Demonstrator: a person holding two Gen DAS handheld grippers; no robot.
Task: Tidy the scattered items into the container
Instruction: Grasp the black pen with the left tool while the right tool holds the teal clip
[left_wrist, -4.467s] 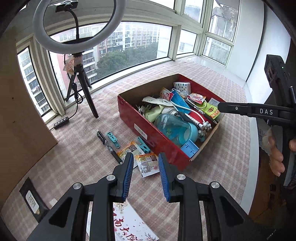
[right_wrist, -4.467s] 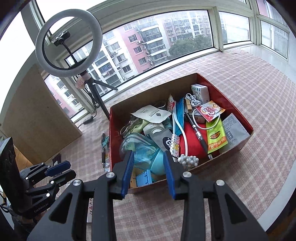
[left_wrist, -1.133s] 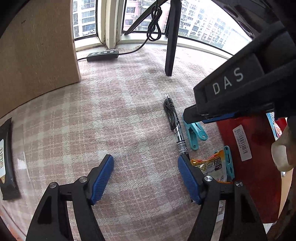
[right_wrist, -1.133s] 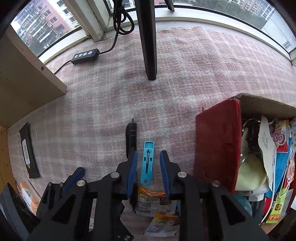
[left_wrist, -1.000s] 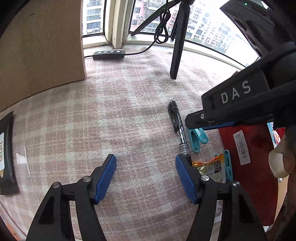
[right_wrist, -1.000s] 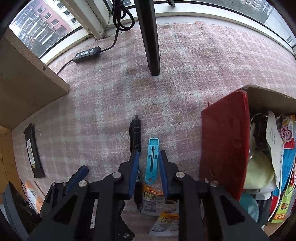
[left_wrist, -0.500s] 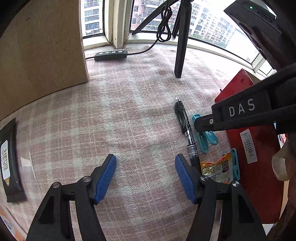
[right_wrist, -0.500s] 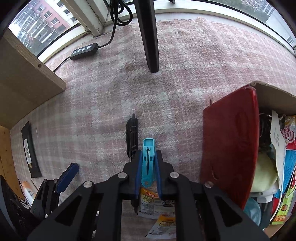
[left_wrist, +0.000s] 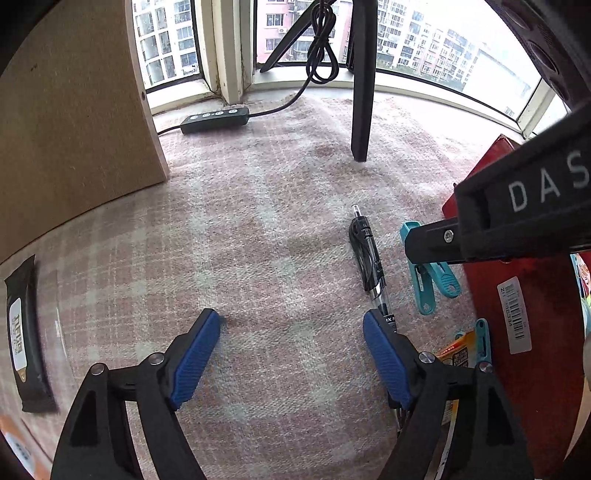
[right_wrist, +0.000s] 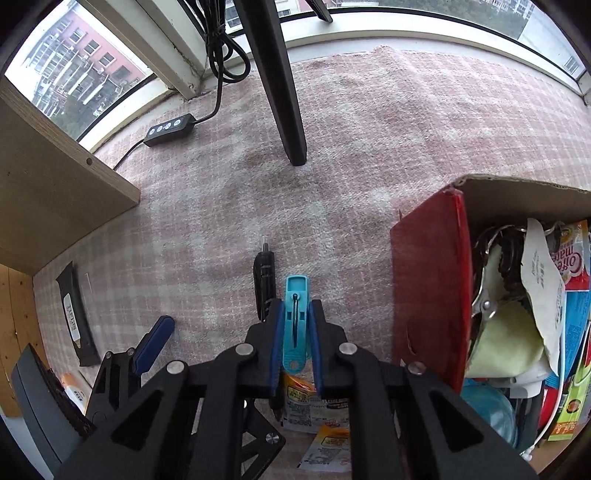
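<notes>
Left wrist view: the left gripper (left_wrist: 291, 354) has just been opening; its jaws stand wide, nothing between them, over bare cloth (left_wrist: 258, 236). The pen (left_wrist: 367, 258) lies just beside its right finger, and the teal clip (left_wrist: 430, 280) beyond it, near the red box (left_wrist: 535, 332).

Right wrist view: the right gripper (right_wrist: 296, 332) is pinched on the clip (right_wrist: 295, 325), pads pressing both its flat sides. A snack packet (right_wrist: 299, 402) lies underneath. My advice: lift straight up so packet and pen (right_wrist: 264, 284) stay put, then carry it over the box (right_wrist: 428, 288) wall before letting go.
</notes>
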